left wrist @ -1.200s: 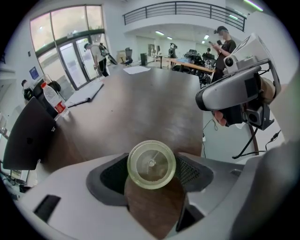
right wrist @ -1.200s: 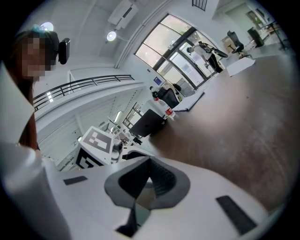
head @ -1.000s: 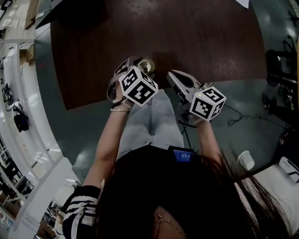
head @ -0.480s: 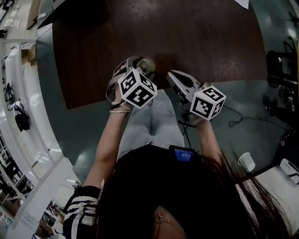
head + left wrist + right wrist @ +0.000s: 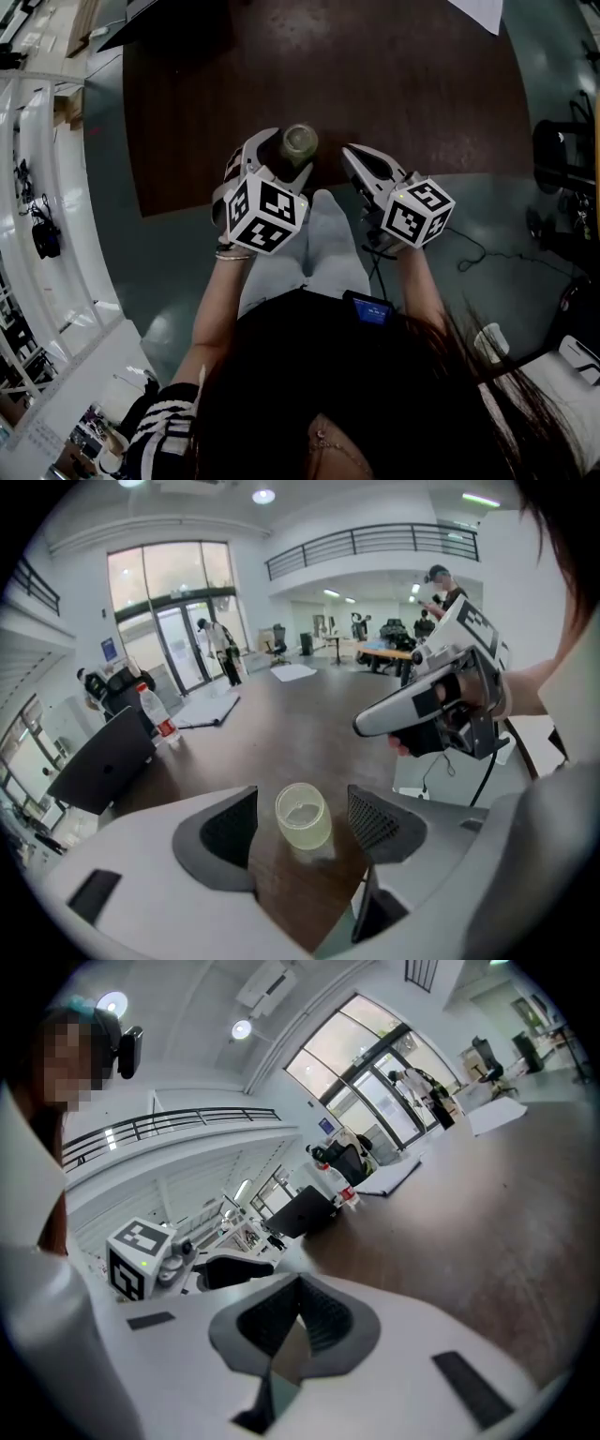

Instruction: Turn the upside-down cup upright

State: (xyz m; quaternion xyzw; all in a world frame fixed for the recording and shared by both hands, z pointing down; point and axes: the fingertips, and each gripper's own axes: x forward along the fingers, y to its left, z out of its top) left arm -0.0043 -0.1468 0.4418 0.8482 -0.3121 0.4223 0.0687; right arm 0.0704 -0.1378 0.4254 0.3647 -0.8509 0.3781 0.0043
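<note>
Left gripper [image 5: 278,155] has lifted clear within the last second; its jaws stand wide and touch nothing. The cup [image 5: 303,817] stands free between them on the dark brown table [image 5: 403,84], apparently mouth up, so the turn looks done. Right gripper [image 5: 298,1314] is closed and empty alongside. Laptop [image 5: 98,766] and bottle [image 5: 157,716] stand farther off. The room is an open hall with glass doors [image 5: 178,630].

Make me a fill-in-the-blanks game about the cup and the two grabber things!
1. The cup stands between the jaws of the left hand-held gripper, and those jaws are ___.
2. The right hand-held gripper has its jaws shut, with ___ between them.
3. The cup stands on a table whose colour is dark ___.

Missing words: open; nothing; brown.
</note>
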